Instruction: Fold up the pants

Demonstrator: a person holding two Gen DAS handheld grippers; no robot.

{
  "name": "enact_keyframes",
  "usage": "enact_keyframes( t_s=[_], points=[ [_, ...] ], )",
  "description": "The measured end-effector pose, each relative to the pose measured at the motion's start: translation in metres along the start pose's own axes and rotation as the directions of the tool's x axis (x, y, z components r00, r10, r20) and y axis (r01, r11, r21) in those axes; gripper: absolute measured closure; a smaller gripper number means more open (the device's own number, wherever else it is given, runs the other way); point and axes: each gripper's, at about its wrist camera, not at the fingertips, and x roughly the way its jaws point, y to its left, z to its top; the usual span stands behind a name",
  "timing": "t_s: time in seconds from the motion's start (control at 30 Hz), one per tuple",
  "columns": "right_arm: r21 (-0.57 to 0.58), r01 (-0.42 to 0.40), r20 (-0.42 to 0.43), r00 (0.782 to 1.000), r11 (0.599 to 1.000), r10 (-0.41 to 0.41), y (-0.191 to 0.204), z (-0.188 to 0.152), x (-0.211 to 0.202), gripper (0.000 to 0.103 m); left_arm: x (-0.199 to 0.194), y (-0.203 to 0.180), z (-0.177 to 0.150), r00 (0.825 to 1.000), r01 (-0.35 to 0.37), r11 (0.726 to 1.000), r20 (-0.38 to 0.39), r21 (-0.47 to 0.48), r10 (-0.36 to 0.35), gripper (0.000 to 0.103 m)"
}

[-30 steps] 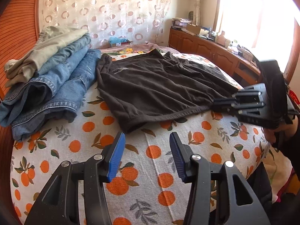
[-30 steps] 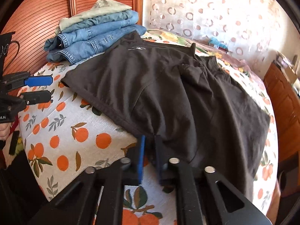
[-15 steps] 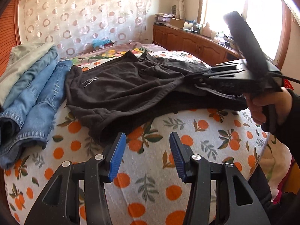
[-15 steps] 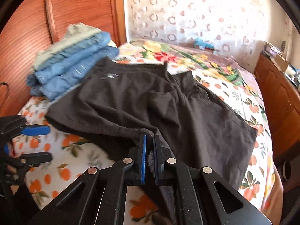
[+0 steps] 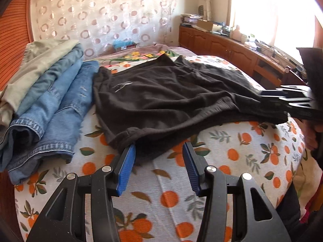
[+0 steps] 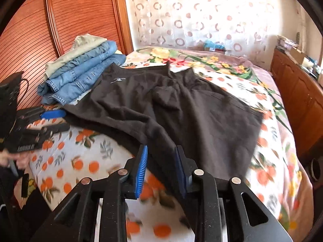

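Note:
Black pants [image 5: 171, 100] [image 6: 181, 111] lie spread on the orange-print bed sheet [image 5: 232, 151]. My left gripper [image 5: 158, 149] is open just in front of their near corner, and its left fingertip [image 5: 132, 151] touches the hem. From the right wrist view, that gripper [image 6: 60, 121] sits at the pants' left edge. My right gripper [image 6: 161, 151] hangs over the pants' near edge. Its jaws are opening with dark cloth lying loose between the blue pads. In the left wrist view it [image 5: 268, 98] appears blurred at the pants' right end.
A stack of folded jeans [image 5: 56, 104] [image 6: 84, 78] topped by a khaki garment [image 5: 40, 60] sits by the wooden headboard [image 6: 70, 20]. A floral blanket [image 6: 201, 60] covers the far side of the bed. Wooden cabinets [image 5: 232, 48] line the wall under the window.
The right gripper, earlier shut on the pants' edge, has parted its jaws and the cloth lies slack. The left gripper has drawn up to the pants' near corner.

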Motion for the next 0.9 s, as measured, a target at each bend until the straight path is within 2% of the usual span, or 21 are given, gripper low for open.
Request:
enact_keyframes(
  t_s=[0.23,0.33,0.5,0.63,0.77,0.9],
  points=[
    [0.059,0.080,0.014,0.997,0.995,-0.081,-0.022,-0.038,-0.028,0.068,0.004,0.009,0.000,0.999,-0.046,0.999,0.005,-0.004,0.046,0.053],
    [0.084,0.097,0.005,0.995,0.992,-0.097,-0.026,-0.042,-0.032,0.067,0.006,0.011,0.000,0.999,-0.043,0.999,-0.004,-0.013,0.043,0.053],
    [0.069,0.089,0.022,0.996,0.994,-0.091,-0.035,-0.019,-0.028,0.067,-0.009,0.006,-0.001,1.000,-0.004,1.000,0.003,-0.009,0.004,0.053],
    [0.035,0.078,0.037,0.996,0.996,-0.079,-0.038,0.008,-0.015,0.067,-0.031,0.005,0.006,0.998,0.034,0.999,0.049,-0.012,-0.034,0.053],
    [0.020,0.059,0.048,0.997,0.998,-0.060,-0.047,0.028,0.001,0.066,-0.038,0.008,0.030,0.995,0.058,0.998,0.085,-0.008,-0.057,0.052],
    [0.004,0.032,0.035,0.999,0.999,-0.032,-0.054,0.045,0.023,0.065,-0.019,0.008,0.062,0.996,0.038,0.999,0.080,0.020,-0.039,0.052]
  ],
)
